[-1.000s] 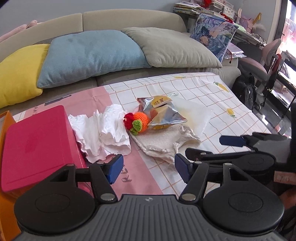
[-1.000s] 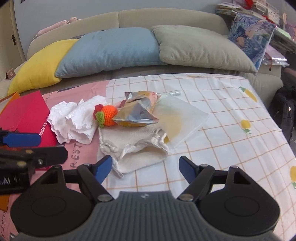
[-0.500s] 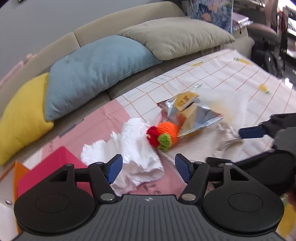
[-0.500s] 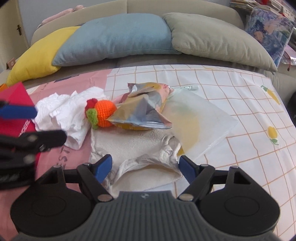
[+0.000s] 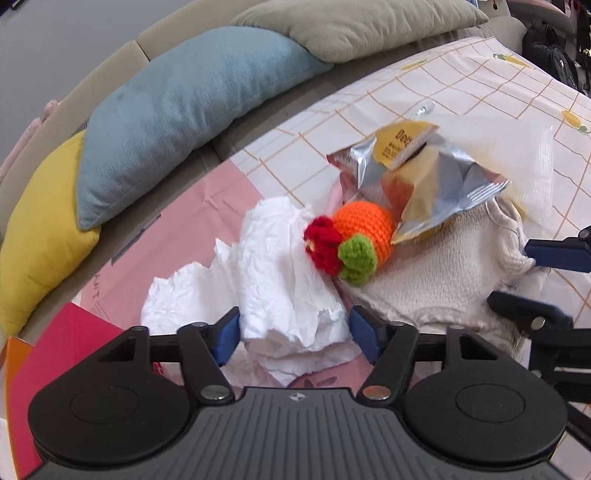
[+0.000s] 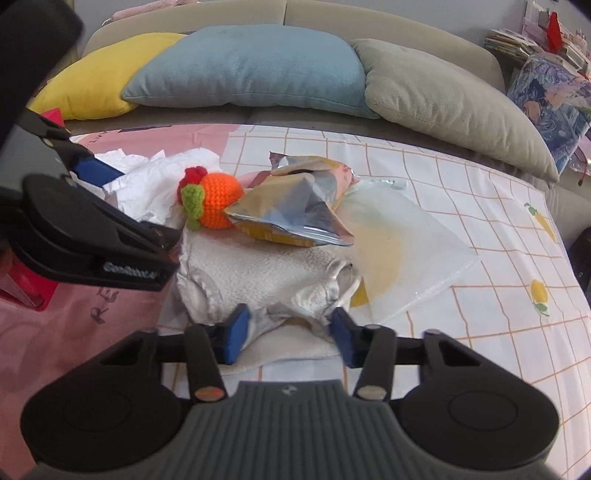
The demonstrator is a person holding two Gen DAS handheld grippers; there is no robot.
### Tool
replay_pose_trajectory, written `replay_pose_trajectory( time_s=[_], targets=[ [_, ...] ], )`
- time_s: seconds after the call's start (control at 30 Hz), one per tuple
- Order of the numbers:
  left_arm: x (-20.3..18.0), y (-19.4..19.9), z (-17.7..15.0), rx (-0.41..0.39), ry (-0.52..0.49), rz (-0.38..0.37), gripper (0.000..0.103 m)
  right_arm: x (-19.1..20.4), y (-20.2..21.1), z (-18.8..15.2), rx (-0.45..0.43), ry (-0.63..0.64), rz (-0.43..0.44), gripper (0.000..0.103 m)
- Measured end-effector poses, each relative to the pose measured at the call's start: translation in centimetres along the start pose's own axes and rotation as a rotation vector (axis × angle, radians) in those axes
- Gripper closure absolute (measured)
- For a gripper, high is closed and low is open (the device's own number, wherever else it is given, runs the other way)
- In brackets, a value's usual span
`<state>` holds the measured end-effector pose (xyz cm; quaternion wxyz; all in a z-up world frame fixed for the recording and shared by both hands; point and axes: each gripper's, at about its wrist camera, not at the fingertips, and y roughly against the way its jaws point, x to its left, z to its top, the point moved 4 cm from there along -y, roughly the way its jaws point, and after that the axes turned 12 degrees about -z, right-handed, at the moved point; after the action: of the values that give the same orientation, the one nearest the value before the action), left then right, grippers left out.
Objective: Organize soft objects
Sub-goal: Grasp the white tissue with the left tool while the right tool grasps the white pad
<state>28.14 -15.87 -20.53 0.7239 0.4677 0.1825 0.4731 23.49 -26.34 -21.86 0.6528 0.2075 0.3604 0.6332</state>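
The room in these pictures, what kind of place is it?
Probably a home living room: a sofa with a blue cushion, a table under a checked cloth, and cluttered shelves behind.

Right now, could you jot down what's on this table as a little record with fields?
Left tool: jaws closing around crumpled white tissue paper
Right tool: jaws closing around beige terry cloth
On cloth: orange crocheted toy, silver foil snack bag
Beside the cloth: clear plastic bag
Surface: checked tablecloth
Behind: yellow, blue, grey cushions
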Motion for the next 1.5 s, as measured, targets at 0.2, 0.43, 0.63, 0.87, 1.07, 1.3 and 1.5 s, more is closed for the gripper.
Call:
replay_pose_trajectory(
  time_s=[0.2,0.43,0.63,0.87,1.07,1.3,1.5],
  targets=[
    [0.3,0.9,0.0,-0.016,0.020,-0.043,0.093,0.1,1.4,0.1,-0.028,0.028,-0.003,0.103],
    [-0.2,5.7,-0.7,-0.115,0.085,-0.080,0.095,-1.8,4.9,1.0,-0.044,-0.068,0.011,0.103],
    [-0.9,11.7,-2.0,-0.212,0.150,-0.129,0.095,-3.1,9.4,0.9,-0.079,-0.165,0.037,0.103],
    [-1.6,17.9,-4.4,-0.269,0.172,-0.191,0.095,-3.5,15.2,1.3,-0.166,-0.227,0.067,0.103],
    [-1.3,20.6,-8.6,-0.242,0.253,-0.238,0.095,-2.2,20.2,1.1,-0.205,-0.252,0.129,0.103],
    [-0.7,20.2,-15.2,-0.105,0.354,-0.279,0.095,1.6,20.8,-3.9,-0.041,-0.228,0.207,0.103],
    [-0.7,18.8,-19.6,0.017,0.356,-0.247,0.094,4.5,18.8,-7.8,0.216,-0.170,0.250,0.103]
  ],
)
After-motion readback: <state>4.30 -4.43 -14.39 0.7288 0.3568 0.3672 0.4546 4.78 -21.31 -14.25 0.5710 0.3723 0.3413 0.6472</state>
